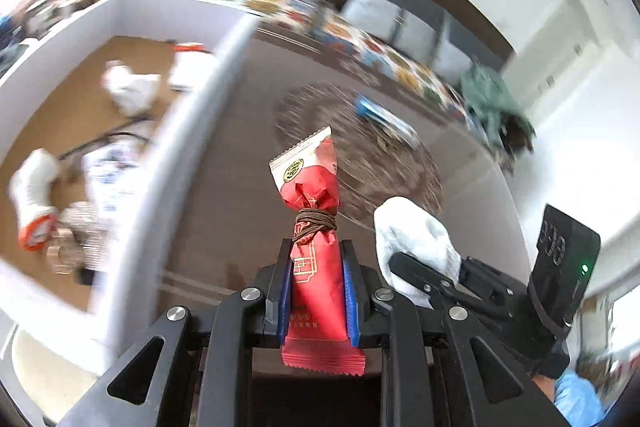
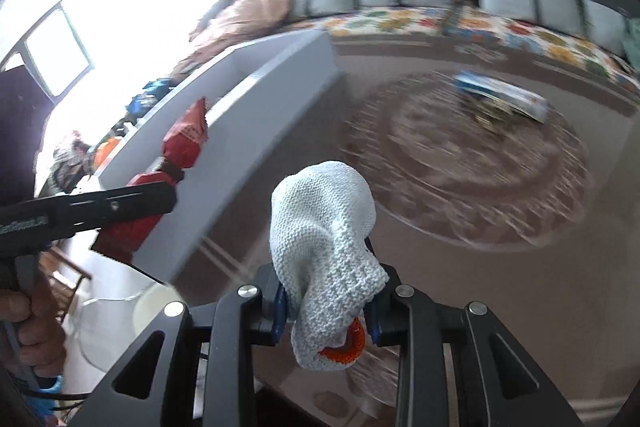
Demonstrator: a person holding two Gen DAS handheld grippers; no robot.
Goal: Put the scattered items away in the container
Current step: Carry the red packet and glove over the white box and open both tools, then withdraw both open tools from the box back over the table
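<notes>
The left gripper (image 1: 316,291) is clamped on a glossy red packet (image 1: 314,267), crimped ends, brown cord around its neck. The right gripper (image 2: 326,307) pinches a soft white knitted sock (image 2: 324,227) with orange cuff. The white box-shaped container (image 1: 188,131) lies left of both.

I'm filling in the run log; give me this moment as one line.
left gripper: shut on red snack packet | right gripper: shut on white knit sock | white box: partly filled | both loads outside it
</notes>
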